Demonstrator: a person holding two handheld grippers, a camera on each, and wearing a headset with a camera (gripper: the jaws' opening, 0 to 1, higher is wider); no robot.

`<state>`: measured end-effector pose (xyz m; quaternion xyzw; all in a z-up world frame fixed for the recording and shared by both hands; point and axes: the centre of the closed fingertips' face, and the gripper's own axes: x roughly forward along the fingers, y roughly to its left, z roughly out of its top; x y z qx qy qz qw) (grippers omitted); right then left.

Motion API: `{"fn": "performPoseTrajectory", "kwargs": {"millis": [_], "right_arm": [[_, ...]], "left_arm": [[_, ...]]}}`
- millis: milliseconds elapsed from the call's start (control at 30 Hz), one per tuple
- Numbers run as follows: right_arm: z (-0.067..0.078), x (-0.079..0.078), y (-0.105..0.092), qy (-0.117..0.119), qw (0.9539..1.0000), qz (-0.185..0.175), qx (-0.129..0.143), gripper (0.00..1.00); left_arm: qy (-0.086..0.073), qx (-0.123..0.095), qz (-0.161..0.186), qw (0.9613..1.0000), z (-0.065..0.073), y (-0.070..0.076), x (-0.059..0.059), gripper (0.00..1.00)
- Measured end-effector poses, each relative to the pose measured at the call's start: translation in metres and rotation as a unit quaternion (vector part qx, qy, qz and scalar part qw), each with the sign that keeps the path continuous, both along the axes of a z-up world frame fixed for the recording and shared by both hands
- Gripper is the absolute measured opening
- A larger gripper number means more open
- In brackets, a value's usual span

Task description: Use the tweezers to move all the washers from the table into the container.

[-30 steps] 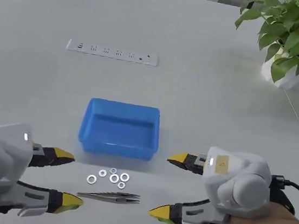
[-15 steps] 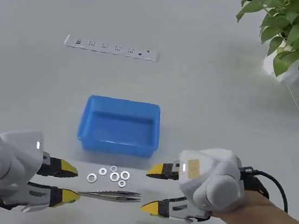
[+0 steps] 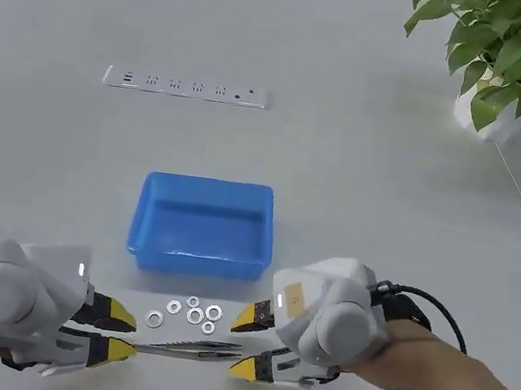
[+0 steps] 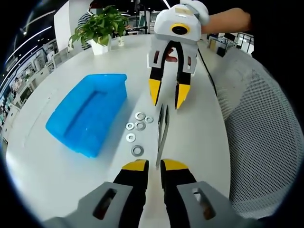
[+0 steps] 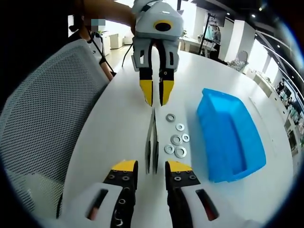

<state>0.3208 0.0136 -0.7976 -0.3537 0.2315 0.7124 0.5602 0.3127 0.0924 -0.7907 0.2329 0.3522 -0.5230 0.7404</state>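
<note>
Several small metal washers [image 3: 185, 311] lie loose on the white table just in front of a blue plastic container [image 3: 201, 226]. Thin metal tweezers [image 3: 190, 347] rest flat on the table in front of the washers. My left gripper [image 3: 121, 332] points at the tweezers' left end, open by a narrow gap. From the other side my right gripper [image 3: 242, 343] stands open, its jaws on either side of the right end. In the left gripper view the tweezers [image 4: 161, 129] run from my left gripper [image 4: 154, 166] toward the right gripper [image 4: 169, 95]. The right gripper view has the tweezers [image 5: 151, 137] reaching into my right gripper [image 5: 152, 167].
A white power strip [image 3: 186, 87] lies far back on the table. A potted green plant [image 3: 514, 64] stands at the back right. A black cable [image 3: 423, 303] trails from the right gripper. A mesh chair [image 4: 266, 142] stands at the table's near edge.
Both grippers have moved inward toward the ends of the tweezers. The jaws of each stand closer together than before. The tweezers and washers have not moved.
</note>
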Motion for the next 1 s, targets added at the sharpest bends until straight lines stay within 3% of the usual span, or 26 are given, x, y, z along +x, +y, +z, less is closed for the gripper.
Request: {"fn": "performPoseTrajectory", "kwargs": {"millis": [233, 533, 1000], "right_arm": [[-0.004, -0.002, 0.008, 0.008, 0.9999, 0.011, -0.003, 0.17], [-0.009, -0.003, 0.010, 0.006, 0.9999, 0.011, -0.007, 0.15], [-0.009, -0.003, 0.011, 0.004, 0.9999, 0.005, -0.010, 0.13]], "left_arm": [[0.011, 0.006, -0.015, 0.9998, -0.007, -0.001, -0.002, 0.08], [0.014, 0.009, -0.025, 0.9995, -0.015, -0.001, -0.001, 0.07], [0.023, -0.008, -0.035, 0.9991, -0.009, -0.005, -0.009, 0.06]]}}
